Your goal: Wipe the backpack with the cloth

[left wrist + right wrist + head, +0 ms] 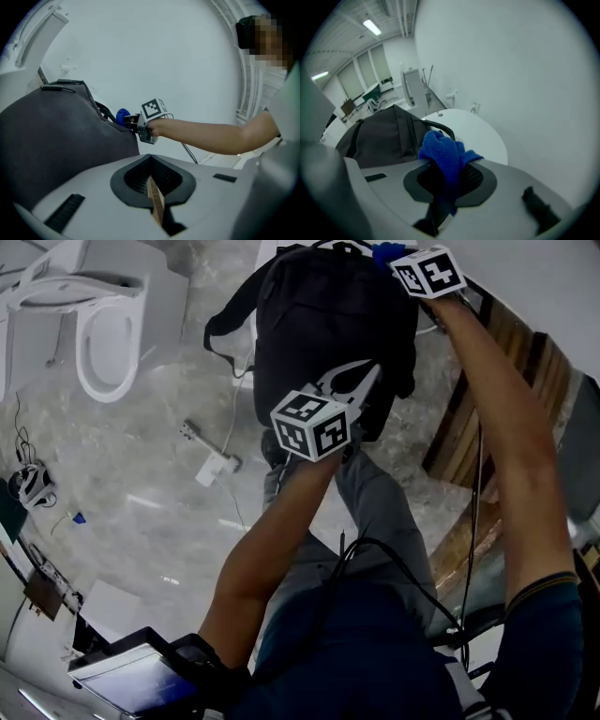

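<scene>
The black woven-fabric backpack (328,324) stands upright on a white round bench (487,136), its back towards the person, which leaves its upper face and top edge open to wiping.

Nearest the person, the left gripper (361,381) reaches in at the lower part of the bag. Its pale fingers are drawn together. In its own view only a thin tan sliver shows along the seam between them, and I cannot tell what that is. The left gripper view shows the bag's dull, slightly slack cloth rising just beside the fingers. From this placing I judge the gripper is there to steady the soft bag, though I cannot tell whether it touches.

Further out, at the crown of the bag, the right gripper (394,257) has its fingers clamped on a bright blue, nubbly towelling cloth (443,152). The cloth bunches up above the dark ribbed pads, and one tail hangs down between them. It sits just by the curved black carry handle (440,127). Starting at the top looks sensible, so that strokes can run down the panel. The loose bunch should conform to the fabric, though it might snag on the handle or straps.

Beyond the bench rises a plain white wall (511,56).
</scene>
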Action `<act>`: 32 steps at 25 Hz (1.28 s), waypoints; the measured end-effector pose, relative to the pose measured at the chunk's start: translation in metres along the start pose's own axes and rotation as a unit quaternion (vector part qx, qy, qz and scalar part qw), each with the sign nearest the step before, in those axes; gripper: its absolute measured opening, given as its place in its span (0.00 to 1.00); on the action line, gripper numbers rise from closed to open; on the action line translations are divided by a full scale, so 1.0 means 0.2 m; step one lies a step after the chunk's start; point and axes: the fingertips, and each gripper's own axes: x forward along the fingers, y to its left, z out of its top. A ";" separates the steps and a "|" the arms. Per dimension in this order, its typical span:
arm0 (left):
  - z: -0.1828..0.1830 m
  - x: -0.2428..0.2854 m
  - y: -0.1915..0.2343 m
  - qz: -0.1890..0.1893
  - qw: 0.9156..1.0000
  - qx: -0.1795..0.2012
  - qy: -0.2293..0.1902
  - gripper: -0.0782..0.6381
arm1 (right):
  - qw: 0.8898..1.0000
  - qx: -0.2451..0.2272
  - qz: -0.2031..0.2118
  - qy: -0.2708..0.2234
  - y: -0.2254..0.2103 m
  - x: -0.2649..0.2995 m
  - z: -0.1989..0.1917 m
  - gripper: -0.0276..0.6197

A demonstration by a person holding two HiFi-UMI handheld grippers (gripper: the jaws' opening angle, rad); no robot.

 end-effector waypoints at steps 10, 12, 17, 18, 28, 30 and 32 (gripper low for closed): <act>0.24 -0.23 0.13 -0.010 0.995 -0.036 -0.091 0.11 | 0.988 -0.151 0.036 0.027 0.44 0.27 0.43 0.13; 0.27 -0.34 0.18 0.004 0.994 -0.033 -0.105 0.12 | 0.983 -0.181 0.021 0.026 0.50 0.26 0.52 0.13; 0.29 -0.60 0.38 0.042 0.989 -0.046 -0.138 0.11 | 0.951 -0.307 0.020 0.044 0.74 0.26 0.68 0.13; 0.28 -0.65 0.43 0.049 0.987 -0.049 -0.142 0.11 | 0.939 -0.340 0.019 0.058 0.79 0.29 0.69 0.13; 0.13 -1.13 0.87 0.135 0.973 -0.069 -0.175 0.11 | 0.735 -0.605 0.112 0.284 1.49 0.49 0.47 0.13; 0.07 -1.23 0.95 0.155 0.967 -0.076 -0.187 0.11 | 0.696 -0.625 0.139 0.324 1.62 0.47 0.37 0.13; 0.00 -1.28 0.99 0.169 0.962 -0.085 -0.196 0.11 | 0.664 -0.635 0.162 0.361 1.71 0.43 0.26 0.13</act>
